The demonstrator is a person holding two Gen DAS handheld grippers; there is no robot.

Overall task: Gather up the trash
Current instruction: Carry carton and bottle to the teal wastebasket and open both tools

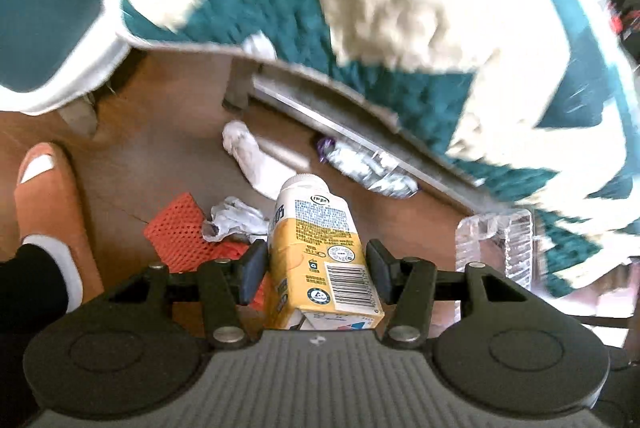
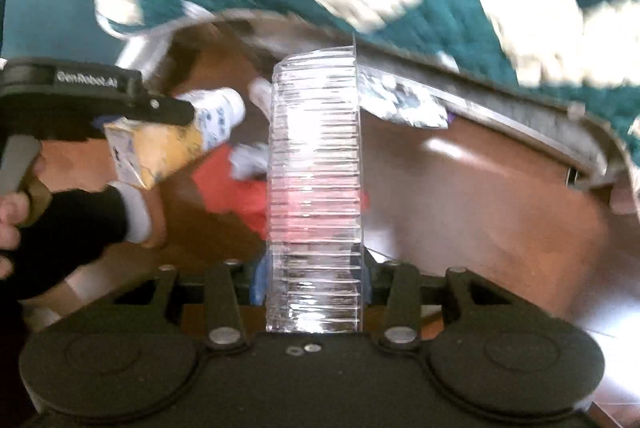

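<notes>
My left gripper is shut on a yellow and white drink carton with a white cap, and holds it clear of the floor. The right wrist view shows the same carton at the left, tilted in that gripper. My right gripper is shut on a clear ribbed plastic container, also seen in the left wrist view as a container at the right. Below on the wooden floor lie a red mesh bag, crumpled white plastic, a crushed clear bottle and a white rolled cloth.
A teal and cream blanket hangs over furniture with a metal rail along its lower edge. A foot in an orange slipper stands at the left. A hand grips the left tool's handle. Bare wooden floor lies at the right.
</notes>
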